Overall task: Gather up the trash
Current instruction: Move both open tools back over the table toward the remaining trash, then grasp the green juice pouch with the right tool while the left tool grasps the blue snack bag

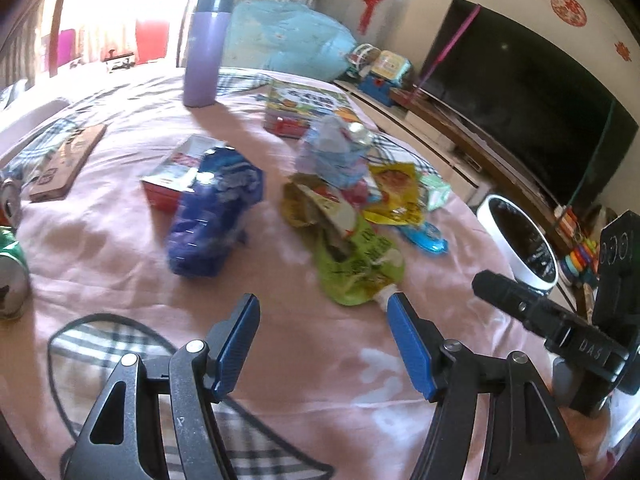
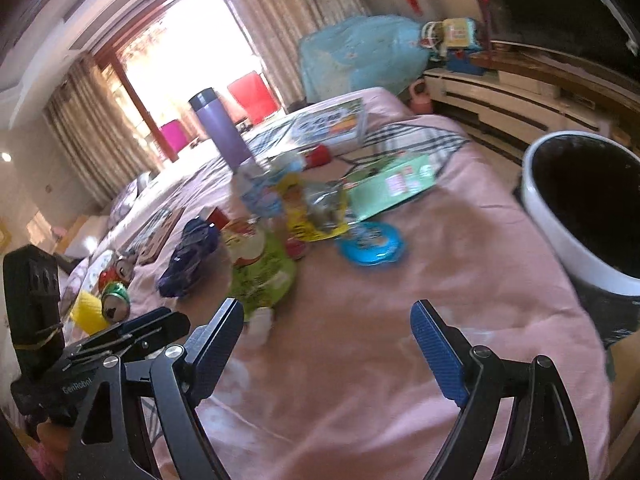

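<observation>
Trash lies in a pile on the pink bedspread [image 1: 120, 248]: a green spouted pouch [image 1: 356, 264] [image 2: 260, 268], a crumpled blue bag [image 1: 212, 216] [image 2: 188, 256], a yellow wrapper [image 1: 394, 194] [image 2: 304, 216], a round blue lid [image 2: 370, 244] and crushed cans [image 1: 10, 276] [image 2: 116, 300]. A white bin with a black liner [image 1: 520, 240] [image 2: 580, 216] stands at the bed's right edge. My left gripper [image 1: 324, 306] is open and empty just short of the green pouch's cap. My right gripper [image 2: 328, 312] is open and empty over bare bedspread, with the bin to its right.
A purple flask [image 1: 206, 50] [image 2: 222, 132] stands upright at the back. Boxes [image 1: 176, 172], a picture book [image 1: 308, 104], a green packet [image 2: 394, 184] and a wooden board [image 1: 66, 162] lie around the pile. A TV [image 1: 520, 96] on a low cabinet stands right of the bed.
</observation>
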Demonstrator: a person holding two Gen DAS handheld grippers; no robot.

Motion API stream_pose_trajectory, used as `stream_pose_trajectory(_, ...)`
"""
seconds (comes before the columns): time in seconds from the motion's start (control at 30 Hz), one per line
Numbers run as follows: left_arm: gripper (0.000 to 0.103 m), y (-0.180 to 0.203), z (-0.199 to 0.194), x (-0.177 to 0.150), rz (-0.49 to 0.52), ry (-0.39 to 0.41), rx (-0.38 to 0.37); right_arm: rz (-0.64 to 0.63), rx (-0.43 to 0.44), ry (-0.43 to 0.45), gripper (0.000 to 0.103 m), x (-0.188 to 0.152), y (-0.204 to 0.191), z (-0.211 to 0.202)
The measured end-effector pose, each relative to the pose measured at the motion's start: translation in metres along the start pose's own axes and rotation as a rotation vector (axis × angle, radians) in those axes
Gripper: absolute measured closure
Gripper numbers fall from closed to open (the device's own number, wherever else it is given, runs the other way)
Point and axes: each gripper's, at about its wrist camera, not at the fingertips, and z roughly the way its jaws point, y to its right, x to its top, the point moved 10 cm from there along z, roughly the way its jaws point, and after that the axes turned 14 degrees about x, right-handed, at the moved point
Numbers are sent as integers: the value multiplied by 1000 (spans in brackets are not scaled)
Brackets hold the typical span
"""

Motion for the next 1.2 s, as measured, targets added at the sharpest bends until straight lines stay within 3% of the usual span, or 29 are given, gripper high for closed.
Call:
stream_pose_trajectory(0.37, 34, -47, 12, 25, -40, 14, 89, -61, 36, -82, 16, -1, -28, 49)
stream_pose_trajectory(0.63, 32, -49, 55, 40, -4, -29, 130, -120, 2, -158, 18, 5, -31, 88)
stream_pose_trajectory(0.67, 34, -48, 61, 40, 3, -36, 135, -133, -8, -167, 20, 5, -31, 93)
stream_pose_trajectory(0.7, 35, -47, 64, 40, 7, -40, 136, -140, -15, -175, 28, 5, -31, 95)
stream_pose_trajectory(0.73, 37, -47, 69, 40, 13, -46, 134, -146, -24, -189, 44, 4, -30, 99)
stream_pose_trajectory(0.77, 50, -45, 73, 39, 16, -54, 127, -150, -32, -202, 50, 2, -29, 102)
stream_pose_trajectory(0.8, 62, -45, 75, 38, 17, -60, 120, -155, -33, -200, 50, 1, -30, 103)
stream_pose_trajectory(0.9, 67, -44, 76, 37, 22, -54, 110, -174, -26, -187, 52, -1, -34, 95)
stream_pose_trajectory(1.2, 72, -18, 41, 24, 44, -17, 48, -146, 30, -116, 64, -6, -40, 46)
